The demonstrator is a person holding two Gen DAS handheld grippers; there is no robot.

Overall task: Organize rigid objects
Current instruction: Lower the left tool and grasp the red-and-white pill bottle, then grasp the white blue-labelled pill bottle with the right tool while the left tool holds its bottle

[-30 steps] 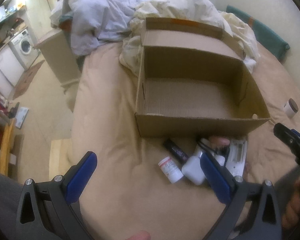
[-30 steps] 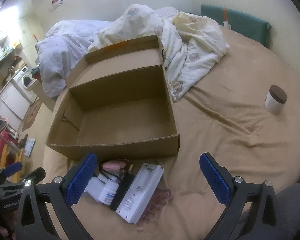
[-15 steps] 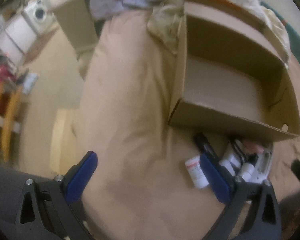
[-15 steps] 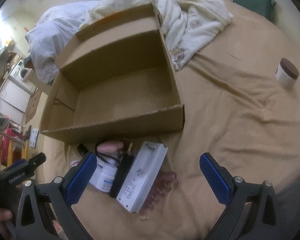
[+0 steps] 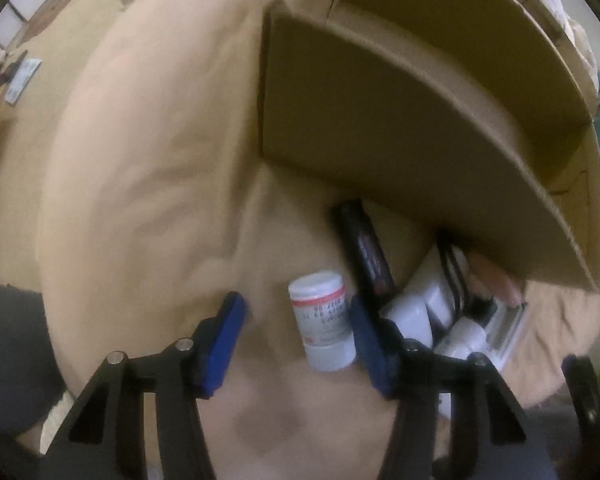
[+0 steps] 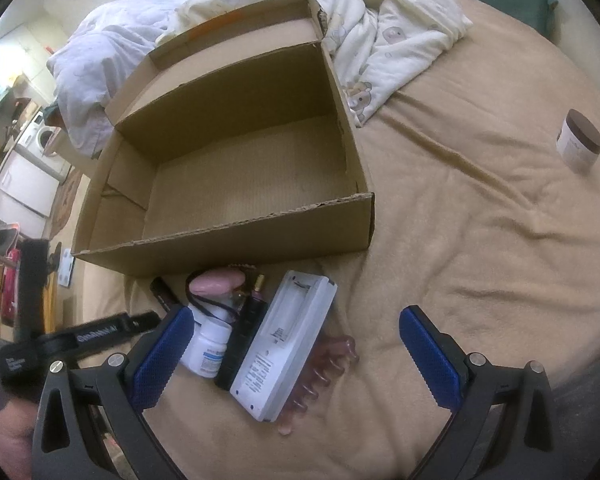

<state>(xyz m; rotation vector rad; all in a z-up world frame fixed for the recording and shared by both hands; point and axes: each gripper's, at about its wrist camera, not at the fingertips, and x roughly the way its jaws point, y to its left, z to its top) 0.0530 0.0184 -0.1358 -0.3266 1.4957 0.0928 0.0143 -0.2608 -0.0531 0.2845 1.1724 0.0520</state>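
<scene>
A small white pill bottle with a red band (image 5: 324, 320) lies on the tan bedspread, between the blue pads of my left gripper (image 5: 296, 304). Its jaws are closing; the right pad is at the bottle, the left pad still apart. Beside it lie a black tube (image 5: 364, 248) and white items. My right gripper (image 6: 296, 312) hangs open over the pile: a white charger (image 6: 284, 344), a pink claw clip (image 6: 324, 376), a black stick (image 6: 244, 340) and a blue-labelled bottle (image 6: 208, 344). The open cardboard box (image 6: 240, 240) stands just behind.
A brown-lidded white jar (image 6: 580, 144) stands far right on the bed. Crumpled quilts (image 6: 380, 40) lie behind the box. The bed's left edge drops to a floor with a washing machine (image 6: 40, 136). A hand (image 6: 12, 428) holds the left tool.
My left gripper has dropped towards the pile, tipped down, and its jaws have narrowed around the red-banded bottle. The right gripper has sunk slightly over the charger.
</scene>
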